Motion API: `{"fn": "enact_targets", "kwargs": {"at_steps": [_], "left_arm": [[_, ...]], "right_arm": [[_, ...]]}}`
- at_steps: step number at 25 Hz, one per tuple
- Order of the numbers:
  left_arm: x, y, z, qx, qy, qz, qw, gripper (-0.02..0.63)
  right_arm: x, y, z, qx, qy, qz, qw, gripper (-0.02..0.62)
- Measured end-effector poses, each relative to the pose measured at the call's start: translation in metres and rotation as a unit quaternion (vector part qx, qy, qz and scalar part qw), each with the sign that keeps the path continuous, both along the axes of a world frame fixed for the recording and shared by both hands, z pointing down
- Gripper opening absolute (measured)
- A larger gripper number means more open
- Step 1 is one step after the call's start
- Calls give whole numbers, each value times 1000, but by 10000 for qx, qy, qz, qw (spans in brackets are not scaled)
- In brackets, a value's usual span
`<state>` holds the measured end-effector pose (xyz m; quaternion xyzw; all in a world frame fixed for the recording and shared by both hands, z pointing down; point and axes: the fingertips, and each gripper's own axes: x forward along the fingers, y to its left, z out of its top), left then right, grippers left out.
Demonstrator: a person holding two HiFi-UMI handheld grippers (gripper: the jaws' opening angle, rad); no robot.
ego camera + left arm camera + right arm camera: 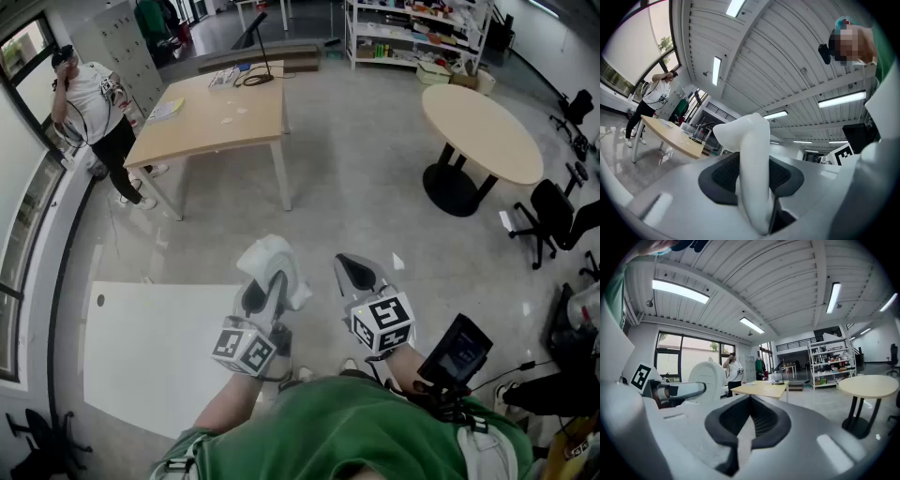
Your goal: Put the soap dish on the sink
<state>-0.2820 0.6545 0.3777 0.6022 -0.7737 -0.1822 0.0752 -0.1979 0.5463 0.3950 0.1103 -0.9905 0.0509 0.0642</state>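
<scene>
Grip check: your left gripper (269, 292) is clamped on the soap dish (274, 258), pads pressing on one edge only. Most of the dish sticks out past the jaw tips, up and fwd. In the left gripper view it stands on edge between the black pads (785, 176), and its surface looks smooth and curved. That's the main risk imo: a small bite on a slick piece, so a quick wrist turn or a jolt could let it pivot or slide out.

Right gripper (354, 274) sits just beside it, jaws together w/ nothing between them. It's close enough that swinging both hands could clip the dish and knock it loose.

Below the dish is bare hard floor (375, 187), not the white tabletop (159, 347), which lies off to your left. A drop here likely means a chip or a break.

Further out: no sink shows in any view, so you've got a carry ahead. The wooden table (216, 112), round table (483, 131), office chairs (553, 211) and a person (94, 94) by the window are all things to steer around. Bumping one while you hunt for the sink could shake the dish free. Keep it level, move slow, and keep the right gripper clear.
</scene>
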Motion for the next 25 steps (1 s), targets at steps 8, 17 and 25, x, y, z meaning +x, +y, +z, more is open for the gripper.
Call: {"fn": "enact_targets", "kwargs": {"at_steps": [8,17,25], "left_arm": [[0,2,-1,0,5,55,10000,153],[2,-2,1,-2,52,136,9999,152],[6,-10,4,19,103,358,9993,153]], "right_arm": [[-1,3,-1,9,40,44,10000,2],[2,5,4,18,151,50,9999,3],[10,0,5,-9,104,330,9994,3]]}}
